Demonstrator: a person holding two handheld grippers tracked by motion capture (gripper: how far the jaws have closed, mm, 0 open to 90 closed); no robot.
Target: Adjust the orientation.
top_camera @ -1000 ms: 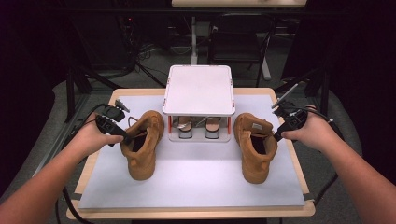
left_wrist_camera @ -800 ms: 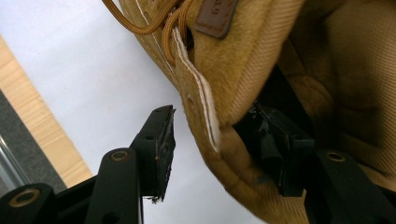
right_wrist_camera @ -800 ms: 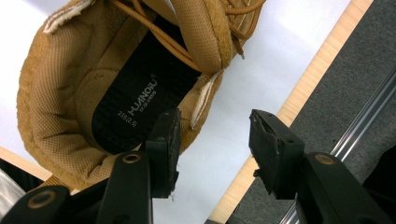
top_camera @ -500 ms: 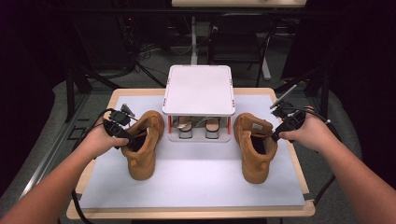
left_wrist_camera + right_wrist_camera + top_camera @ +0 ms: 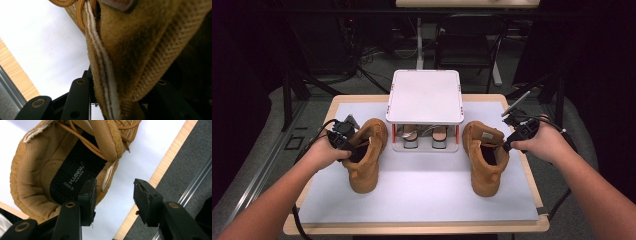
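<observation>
Two tan lace-up boots stand on a pale mat (image 5: 422,195). My left gripper (image 5: 348,148) is at the collar of the left boot (image 5: 364,167). In the left gripper view the padded collar wall (image 5: 140,50) runs down between the two black jaws of that gripper (image 5: 120,100). They have just been closing and now pinch it, though the pads are hidden by the suede. My right gripper (image 5: 508,144) hovers at the outer collar of the right boot (image 5: 484,167). This gripper (image 5: 115,195) is open. One jaw is over the boot's opening (image 5: 70,177), the other over the mat, and neither touches.
A white low stand (image 5: 424,97) sits at the back centre between the boots, with a pair of sandals (image 5: 412,137) under it. The wooden table edge (image 5: 537,200) lies close to the right of the right boot. Cables and chair legs are on the floor behind.
My left hand has sunk onto the left boot's collar and its jaws have drawn in around the collar wall. The right hand and both boots have stayed put.
</observation>
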